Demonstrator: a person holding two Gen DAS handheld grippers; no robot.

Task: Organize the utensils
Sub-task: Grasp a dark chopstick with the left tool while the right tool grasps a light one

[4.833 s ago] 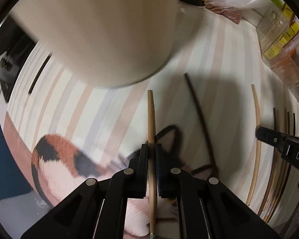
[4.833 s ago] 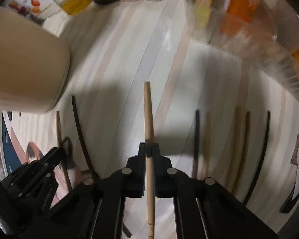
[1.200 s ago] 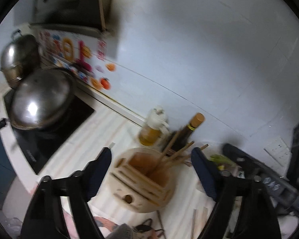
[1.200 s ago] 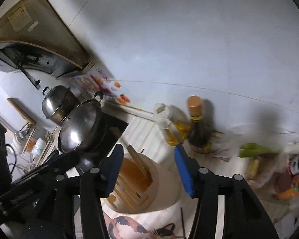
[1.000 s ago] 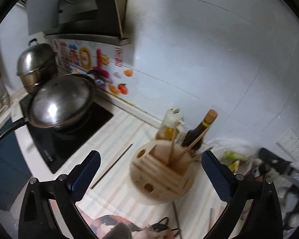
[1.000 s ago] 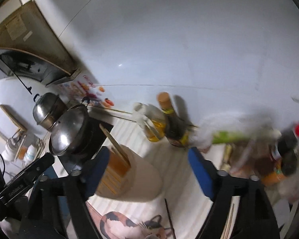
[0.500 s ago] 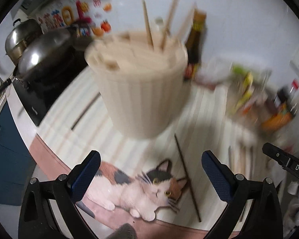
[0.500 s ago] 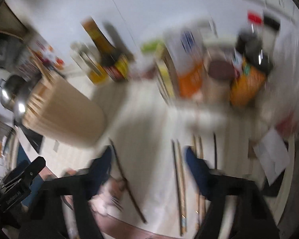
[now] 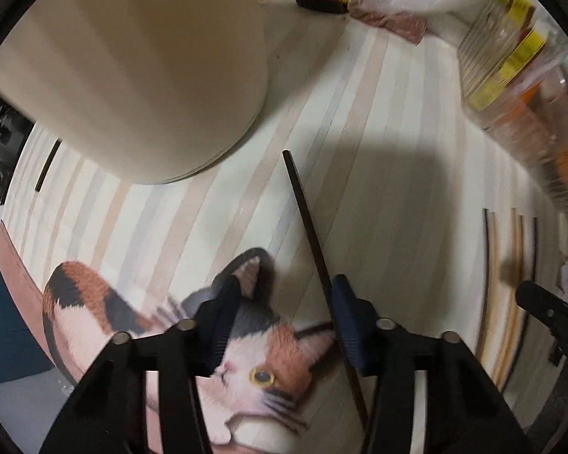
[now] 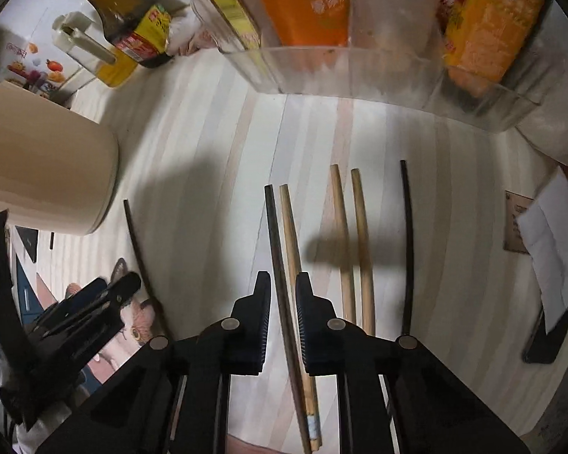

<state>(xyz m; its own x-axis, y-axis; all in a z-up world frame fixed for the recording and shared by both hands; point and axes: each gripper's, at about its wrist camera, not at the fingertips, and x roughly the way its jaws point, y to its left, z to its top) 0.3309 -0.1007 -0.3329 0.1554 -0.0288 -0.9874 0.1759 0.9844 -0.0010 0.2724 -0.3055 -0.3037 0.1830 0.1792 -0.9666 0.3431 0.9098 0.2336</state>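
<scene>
Both grippers have dropped from above the holder back down to the striped countertop (image 10: pixel 193 143) within the last second, and each now carries nothing.

The left gripper (image 9: pixel 284 310) hovers low with its jaws wide apart, straddling a single dark chopstick (image 9: pixel 310 234) that lies on the counter's near edge, crossing the corner of a cat-print mat (image 9: pixel 94 302). The right gripper (image 10: pixel 283 295) has its jaws narrowly apart around a second dark chopstick (image 10: pixel 274 249), with a light wooden chopstick (image 10: pixel 291 242) lying just beside it; neither is clamped yet.

The round cream utensil holder (image 10: pixel 45 166) stands toward the counter's left side. Wooden tips poke above its rim at the far left of the right-hand view, so some chopsticks seem already stored.

Counting what is left on the counter in the right-hand view: three dark chopsticks and three light wooden ones, six in all. The third dark one (image 10: pixel 407 242) lies furthest right, beside a pair of wooden ones (image 10: pixel 354 242). A short dark stick shows beyond the holder in the left view; what it is cannot be told.

The task looks partly done, with six pieces still to collect.

Bottles and a clear bin (image 10: pixel 359 72) of packets line the counter's far edge.
</scene>
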